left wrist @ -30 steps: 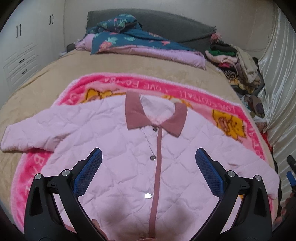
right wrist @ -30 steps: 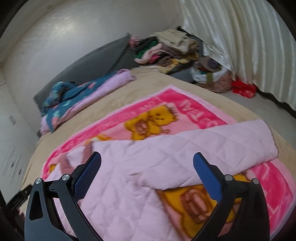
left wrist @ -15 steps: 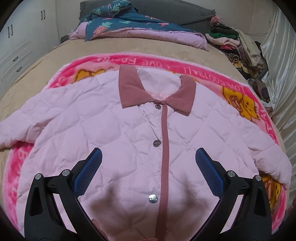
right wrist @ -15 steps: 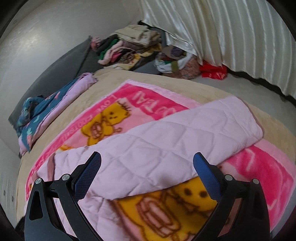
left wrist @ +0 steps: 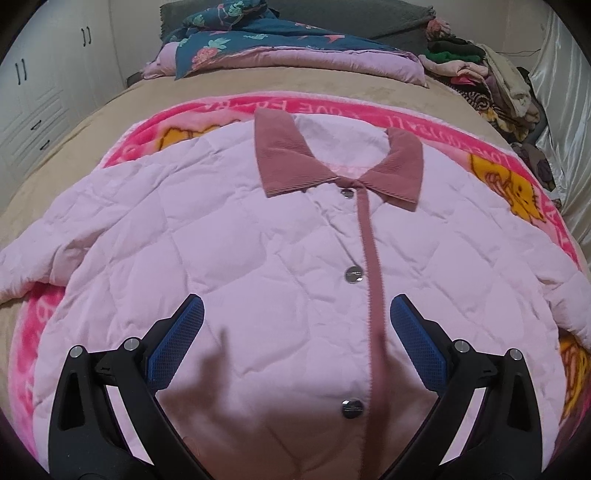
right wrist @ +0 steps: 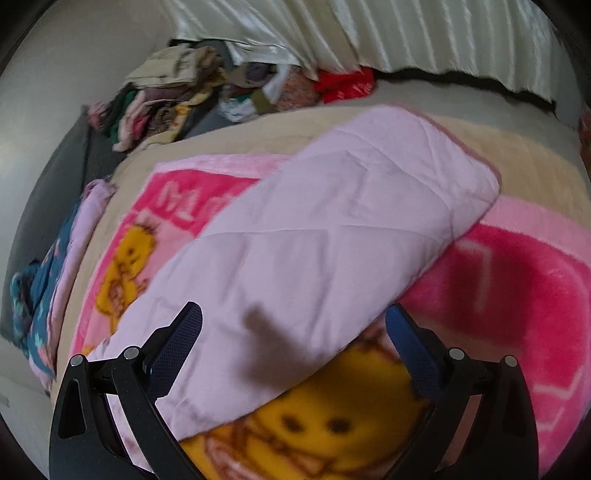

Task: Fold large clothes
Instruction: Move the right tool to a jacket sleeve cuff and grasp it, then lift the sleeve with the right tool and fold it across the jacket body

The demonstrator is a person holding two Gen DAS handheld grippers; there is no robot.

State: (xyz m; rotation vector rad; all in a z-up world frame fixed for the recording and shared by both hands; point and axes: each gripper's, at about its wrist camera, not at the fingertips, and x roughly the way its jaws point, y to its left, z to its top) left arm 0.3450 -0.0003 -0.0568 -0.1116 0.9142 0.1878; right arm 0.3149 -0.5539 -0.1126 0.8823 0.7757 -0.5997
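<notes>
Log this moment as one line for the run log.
stage: pre-grasp | jacket: flat, buttoned, on blanket | left gripper: open over front | right gripper: open over sleeve

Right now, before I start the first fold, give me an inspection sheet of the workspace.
Surface: bed with tan cover; pink cartoon blanket spread on it.
Job's things: pink quilted jacket lies front up and buttoned on the blanket, dusty-rose collar at the far end; one sleeve stretched out flat.
Clutter: floral quilt by the headboard; clothes pile at the bed's corner; red item on the floor.
Grippers: left tongs open over the jacket front; right tongs open over the sleeve; neither holds anything.
Cables: nothing seen.
Surroundings: white cupboards, curtain.
</notes>
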